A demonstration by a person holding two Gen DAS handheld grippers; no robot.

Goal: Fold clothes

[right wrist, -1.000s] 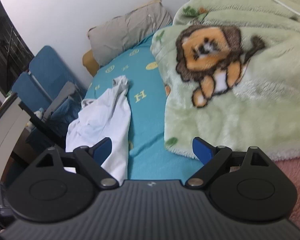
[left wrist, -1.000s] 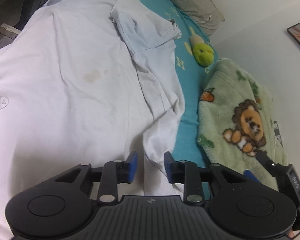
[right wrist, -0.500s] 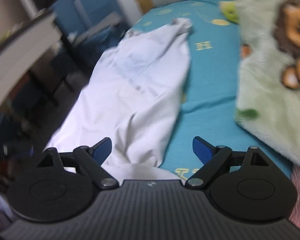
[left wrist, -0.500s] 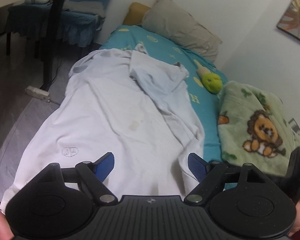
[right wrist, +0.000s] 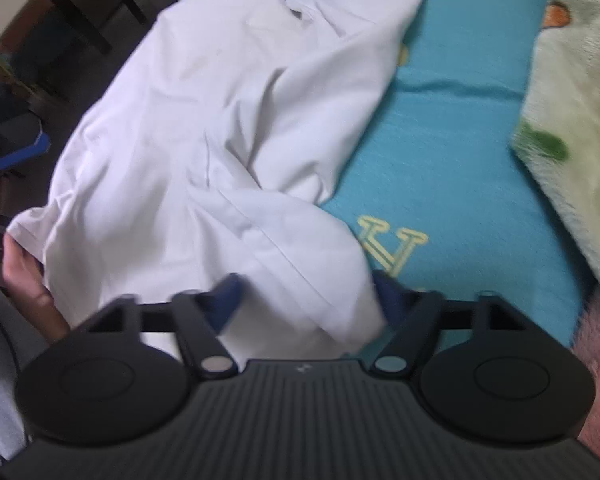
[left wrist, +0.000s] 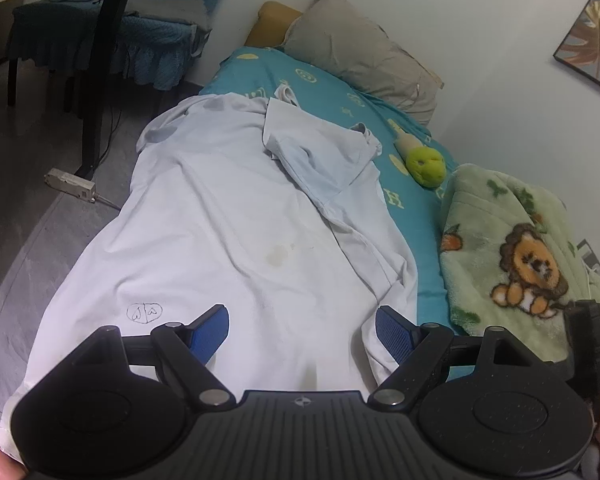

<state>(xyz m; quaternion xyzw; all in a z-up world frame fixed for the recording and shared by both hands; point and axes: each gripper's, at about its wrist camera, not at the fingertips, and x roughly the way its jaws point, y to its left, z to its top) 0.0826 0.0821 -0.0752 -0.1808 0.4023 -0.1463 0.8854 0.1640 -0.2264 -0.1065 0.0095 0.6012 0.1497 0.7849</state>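
Both grippers, left [left wrist: 302, 330] and right [right wrist: 304, 292], have jaws wide open, holding nothing. The right straddles the near hem of the shirt [left wrist: 236, 216], which lies lengthwise along the bed [right wrist: 452, 128]; grabbing one layer could drag it crooked toward the blanket [left wrist: 512, 240]

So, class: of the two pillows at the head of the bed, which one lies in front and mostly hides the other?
The grey pillow. It lies in front, wrinkled, while only a corner of the mustard-yellow pillow peeks out behind it.
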